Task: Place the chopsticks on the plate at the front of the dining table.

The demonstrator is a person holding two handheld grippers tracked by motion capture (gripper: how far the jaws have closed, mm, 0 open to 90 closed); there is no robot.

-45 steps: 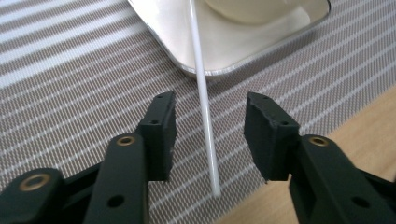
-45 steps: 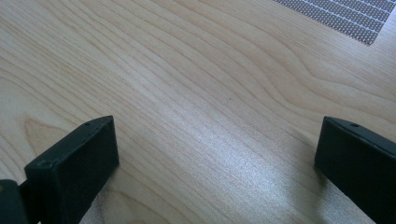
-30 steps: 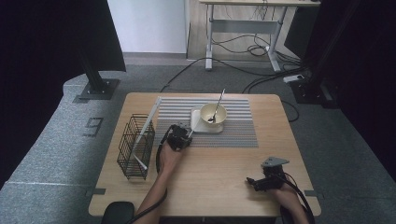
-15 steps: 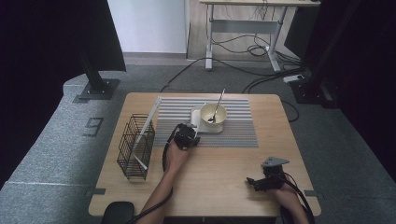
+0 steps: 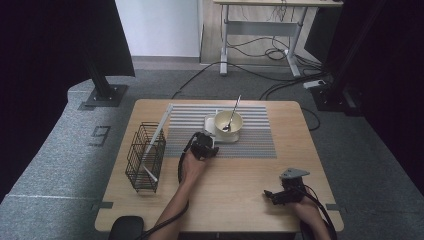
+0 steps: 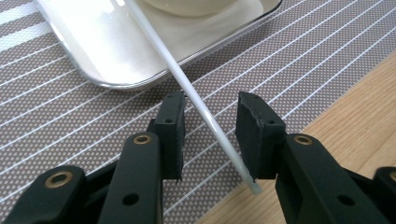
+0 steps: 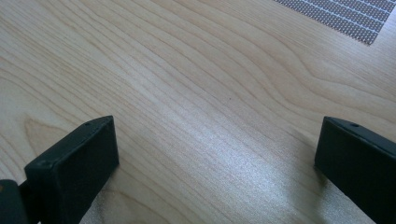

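Note:
A thin white chopstick [image 6: 198, 102] slants from the white tray [image 6: 107, 65] down onto the striped mat [image 6: 317, 51], its near end at the mat's edge. It passes between the jaws of my left gripper [image 6: 211, 106], which have just been opening and stand apart around it without squeezing. In the high view my left gripper [image 5: 205, 146] sits just left of the tray that carries the cream bowl [image 5: 228, 121] and its spoon [image 5: 233, 112]. My right gripper [image 5: 274, 195] rests near the table's front right, its jaws [image 7: 217, 140] wide open over bare wood.
A black wire basket [image 5: 145, 159] stands at the table's left with a white stick [image 5: 156, 134] leaning in it. The striped mat [image 5: 255, 137] covers the table's far middle. Cables trail on the floor beyond the table.
My left hand has moved right, from beside the mat's left part to the tray's edge. The right hand has kept still.

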